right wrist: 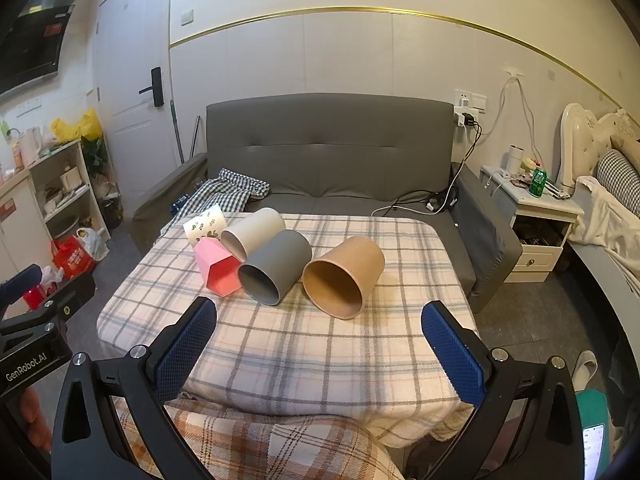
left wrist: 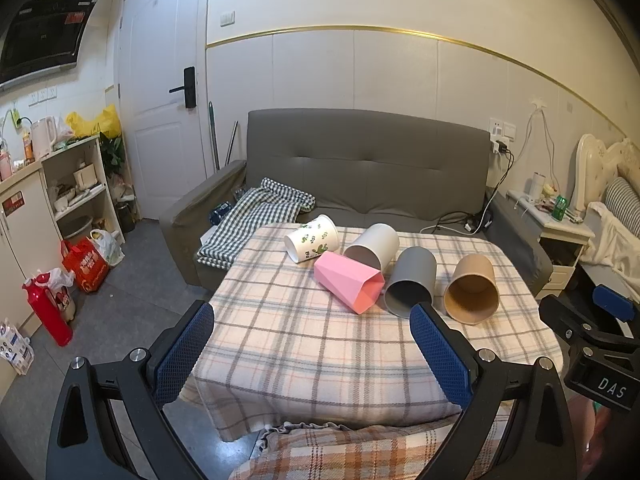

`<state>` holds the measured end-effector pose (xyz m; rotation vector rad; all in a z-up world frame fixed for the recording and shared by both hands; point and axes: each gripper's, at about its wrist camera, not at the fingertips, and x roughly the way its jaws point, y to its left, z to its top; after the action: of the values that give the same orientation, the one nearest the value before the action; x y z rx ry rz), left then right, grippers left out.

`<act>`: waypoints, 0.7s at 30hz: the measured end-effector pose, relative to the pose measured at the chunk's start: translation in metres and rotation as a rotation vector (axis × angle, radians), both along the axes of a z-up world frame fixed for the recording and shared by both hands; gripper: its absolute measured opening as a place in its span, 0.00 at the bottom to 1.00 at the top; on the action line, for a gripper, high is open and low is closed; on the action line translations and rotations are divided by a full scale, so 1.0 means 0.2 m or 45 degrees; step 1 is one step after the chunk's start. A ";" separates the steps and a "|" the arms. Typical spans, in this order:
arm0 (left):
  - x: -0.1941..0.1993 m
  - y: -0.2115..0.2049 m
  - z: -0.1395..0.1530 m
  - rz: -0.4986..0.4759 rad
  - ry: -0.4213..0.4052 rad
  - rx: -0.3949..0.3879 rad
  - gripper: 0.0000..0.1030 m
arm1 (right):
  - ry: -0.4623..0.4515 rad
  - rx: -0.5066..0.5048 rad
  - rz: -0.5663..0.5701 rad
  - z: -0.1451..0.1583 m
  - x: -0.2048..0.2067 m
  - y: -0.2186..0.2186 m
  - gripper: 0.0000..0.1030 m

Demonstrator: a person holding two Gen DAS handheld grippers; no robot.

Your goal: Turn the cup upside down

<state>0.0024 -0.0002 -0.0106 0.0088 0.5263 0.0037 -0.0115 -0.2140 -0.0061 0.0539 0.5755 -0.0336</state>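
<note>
Several cups lie on their sides on a plaid-covered table: a white leaf-print cup, a light grey cup, a pink faceted cup, a dark grey cup and a brown cup. In the right wrist view they show as white, light grey, pink, dark grey and brown. My left gripper is open and empty near the table's front edge. My right gripper is open and empty, short of the brown cup.
A grey sofa with a checked cloth stands behind the table. A nightstand and bed are at the right. Shelves, bags and a red bottle are at the left. The right gripper's body shows at the left view's right edge.
</note>
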 end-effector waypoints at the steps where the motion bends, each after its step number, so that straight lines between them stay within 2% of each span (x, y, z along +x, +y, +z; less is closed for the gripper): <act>1: 0.00 0.00 -0.01 0.000 0.002 -0.001 0.98 | 0.002 -0.001 0.001 0.00 0.00 0.00 1.00; 5: 0.01 0.01 -0.02 0.011 0.018 -0.012 0.98 | 0.012 -0.006 0.010 0.01 0.02 0.02 1.00; 11: 0.07 0.12 0.06 0.023 0.030 -0.035 0.98 | 0.054 -0.020 0.039 0.06 0.10 0.10 1.00; 21: 0.35 0.45 0.05 0.113 0.064 -0.035 0.98 | 0.166 -0.019 0.118 0.11 0.38 0.38 1.00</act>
<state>0.0730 0.0894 -0.0004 -0.0415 0.5764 0.0828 0.0638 -0.1387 0.0160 0.0101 0.7077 0.0490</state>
